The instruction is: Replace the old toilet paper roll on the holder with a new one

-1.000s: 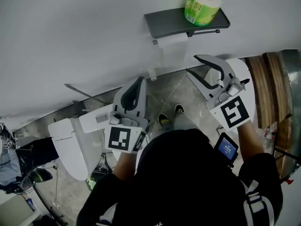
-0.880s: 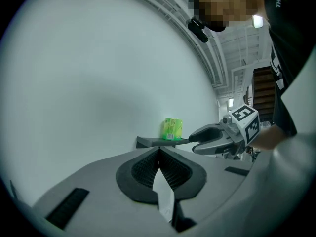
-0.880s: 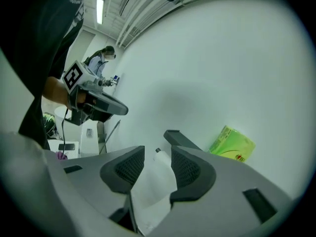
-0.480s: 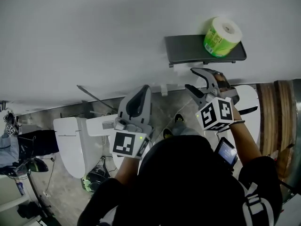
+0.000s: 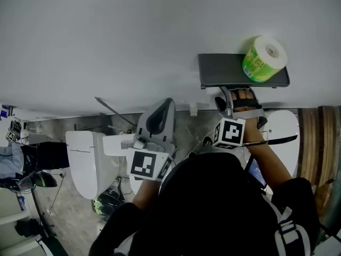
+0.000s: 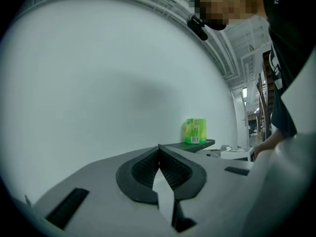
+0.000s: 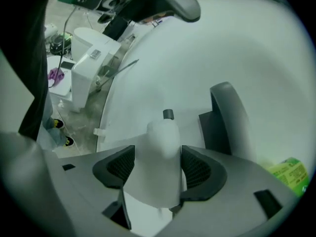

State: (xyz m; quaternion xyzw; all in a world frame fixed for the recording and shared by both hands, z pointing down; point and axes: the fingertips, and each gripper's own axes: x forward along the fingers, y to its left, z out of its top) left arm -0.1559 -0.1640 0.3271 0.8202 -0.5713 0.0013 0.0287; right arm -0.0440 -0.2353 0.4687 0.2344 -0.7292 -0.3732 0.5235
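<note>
While the left gripper [image 6: 159,151] hangs clenched and empty, the right gripper [image 7: 157,153], jaws just widening, straddles the old roll [image 7: 156,174], seemingly without squeezing.

Plain white wall [image 5: 133,36] above marbled grey floor [image 5: 186,128]

Matt grey shelf [image 5: 224,71], plastic-wrapped paper roll [image 5: 265,58]

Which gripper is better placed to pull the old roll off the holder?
Right. The right gripper is under the holder; its jaws have just been opening and the old roll stands between them. The left gripper is shut, off to the side.
</note>
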